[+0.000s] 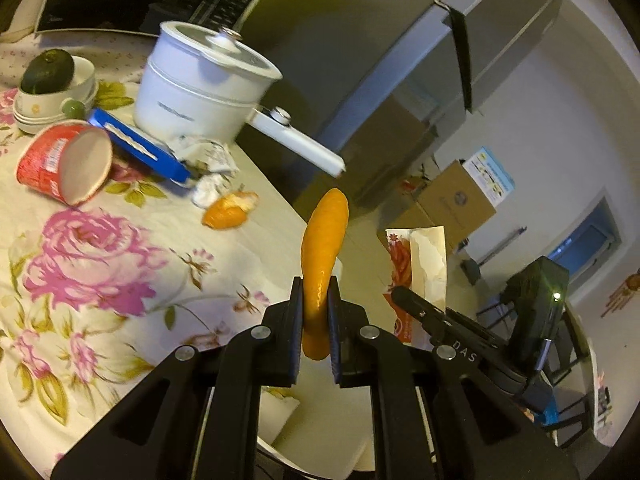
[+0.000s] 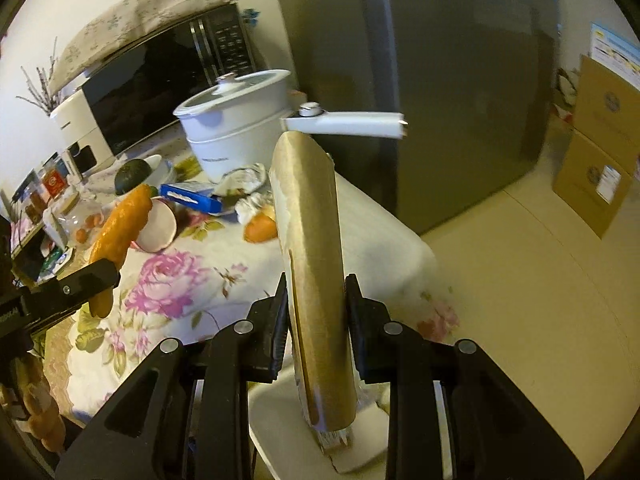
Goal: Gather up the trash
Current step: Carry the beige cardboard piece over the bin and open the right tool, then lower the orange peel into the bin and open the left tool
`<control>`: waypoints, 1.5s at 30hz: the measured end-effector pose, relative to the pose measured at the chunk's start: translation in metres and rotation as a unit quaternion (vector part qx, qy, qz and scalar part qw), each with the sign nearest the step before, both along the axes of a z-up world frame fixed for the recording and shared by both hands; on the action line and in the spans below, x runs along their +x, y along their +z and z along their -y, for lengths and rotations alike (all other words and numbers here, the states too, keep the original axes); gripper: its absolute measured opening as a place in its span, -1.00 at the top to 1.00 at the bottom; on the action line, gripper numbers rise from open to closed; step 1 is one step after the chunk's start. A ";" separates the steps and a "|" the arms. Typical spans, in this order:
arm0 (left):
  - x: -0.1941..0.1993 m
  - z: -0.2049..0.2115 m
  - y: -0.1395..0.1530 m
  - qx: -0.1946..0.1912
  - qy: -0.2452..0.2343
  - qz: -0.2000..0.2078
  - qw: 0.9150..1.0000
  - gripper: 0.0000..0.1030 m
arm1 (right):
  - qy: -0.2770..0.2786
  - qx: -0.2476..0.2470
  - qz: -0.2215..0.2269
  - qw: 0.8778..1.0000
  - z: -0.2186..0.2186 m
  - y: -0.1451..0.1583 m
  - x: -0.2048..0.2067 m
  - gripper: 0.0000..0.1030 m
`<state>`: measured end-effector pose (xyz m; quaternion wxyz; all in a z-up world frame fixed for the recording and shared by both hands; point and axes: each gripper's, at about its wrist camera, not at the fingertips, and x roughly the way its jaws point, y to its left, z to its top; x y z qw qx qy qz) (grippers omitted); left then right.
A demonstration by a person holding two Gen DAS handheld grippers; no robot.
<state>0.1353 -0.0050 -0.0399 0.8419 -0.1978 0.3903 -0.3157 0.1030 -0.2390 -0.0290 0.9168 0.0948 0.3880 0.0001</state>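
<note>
Left wrist view: left gripper is nearly closed, pinching one strip of orange peel over the table edge. Still on the floral cloth: one more peel piece, one red cup tipped over, one blue box, two crumpled wrappers.

Right wrist view: right gripper is part-closed, clamping one paper wrapper, upright.
</note>
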 end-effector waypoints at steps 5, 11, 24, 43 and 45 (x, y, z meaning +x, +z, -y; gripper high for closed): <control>-0.016 0.022 -0.007 0.007 -0.028 -0.008 1.000 0.78 | -0.023 0.010 -0.015 1.000 0.016 -0.007 -0.028 0.50; -0.033 0.048 -0.020 0.014 -0.056 -0.022 0.998 0.78 | -0.039 0.019 -0.035 0.998 0.029 -0.019 -0.054 0.48; -0.055 0.093 -0.041 0.045 -0.104 -0.045 0.993 0.78 | -0.071 0.046 -0.092 0.992 0.050 -0.058 -0.091 -0.09; -0.059 0.125 -0.062 0.076 -0.128 -0.071 0.986 0.77 | -0.145 0.029 -0.074 0.986 0.080 -0.060 -0.107 -0.57; -0.058 0.129 -0.067 0.081 -0.131 -0.076 0.985 0.76 | -0.156 0.015 -0.070 0.985 0.082 -0.059 -0.107 -0.57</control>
